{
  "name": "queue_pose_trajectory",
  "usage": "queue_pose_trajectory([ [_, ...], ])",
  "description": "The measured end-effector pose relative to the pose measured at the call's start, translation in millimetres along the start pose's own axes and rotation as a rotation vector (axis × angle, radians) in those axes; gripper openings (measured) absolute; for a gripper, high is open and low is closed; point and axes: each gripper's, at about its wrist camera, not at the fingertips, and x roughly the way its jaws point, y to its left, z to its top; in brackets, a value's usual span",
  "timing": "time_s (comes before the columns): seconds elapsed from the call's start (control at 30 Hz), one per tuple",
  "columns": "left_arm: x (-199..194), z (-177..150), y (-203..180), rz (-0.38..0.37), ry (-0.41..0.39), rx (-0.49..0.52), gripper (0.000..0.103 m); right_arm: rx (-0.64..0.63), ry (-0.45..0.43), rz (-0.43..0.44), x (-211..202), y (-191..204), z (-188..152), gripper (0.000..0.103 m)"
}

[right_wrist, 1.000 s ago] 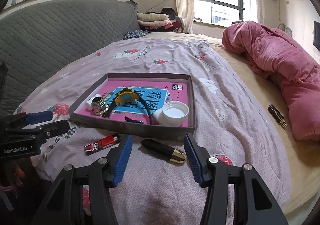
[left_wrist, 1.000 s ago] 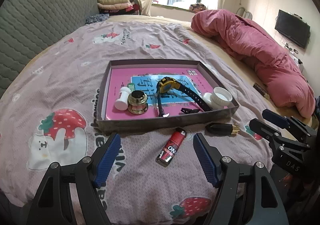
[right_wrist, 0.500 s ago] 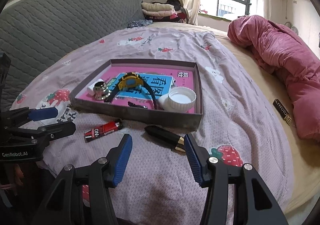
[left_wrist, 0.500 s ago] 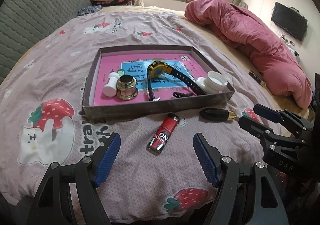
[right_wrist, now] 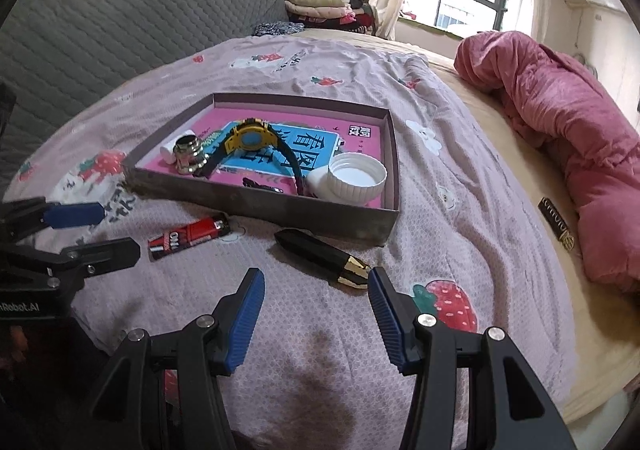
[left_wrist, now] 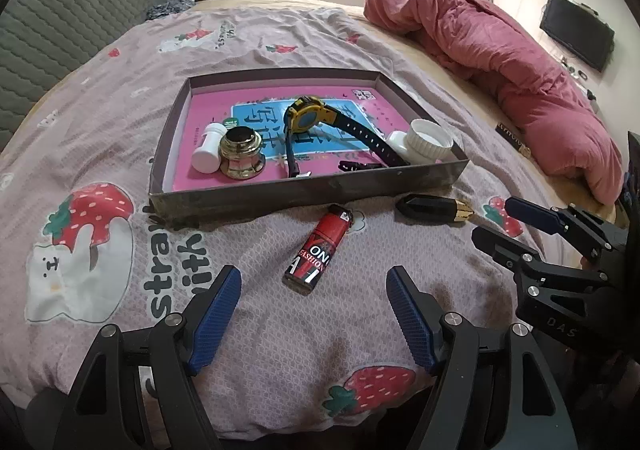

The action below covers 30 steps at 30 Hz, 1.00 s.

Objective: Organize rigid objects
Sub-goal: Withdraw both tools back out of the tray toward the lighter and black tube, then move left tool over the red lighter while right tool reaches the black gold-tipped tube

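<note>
Pink-lined tray nearly filled, two items left out on the bed.

Across the bed (left_wrist: pixel 280 37), the tray (left_wrist: pixel 304 191) held a watch (left_wrist: pixel 308 117), white cap (left_wrist: pixel 430 133), brass jar (left_wrist: pixel 240 151) and small bottle (left_wrist: pixel 208 145). Both grippers, left gripper (left_wrist: pixel 314 310) and right gripper (right_wrist: pixel 316 306), hovered spread open and empty. Just before the tray wall lay the black-and-gold tube (right_wrist: pixel 324 258) and red lighter (left_wrist: pixel 320 250); judging by aim, each gripper would next descend, close, and lift its item in.
</note>
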Motion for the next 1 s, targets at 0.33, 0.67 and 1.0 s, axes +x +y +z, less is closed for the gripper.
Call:
queue_pose_trajectory([
  [0.33, 13, -2, -1, -0.027, 0.024, 0.004, 0.076, -0.008, 0.008, 0.000, 9, -5, -3, 0.053],
  [0.67, 30, -1, -5, 0.014, 0.041, 0.034, 0.076, -0.041, 0.033, -0.012, 21, -2, -7, 0.053],
  [1.0, 53, -2, -3, 0.066, 0.089, 0.059, 0.076, -0.123, 0.049, -0.031, 32, 12, -9, 0.053],
])
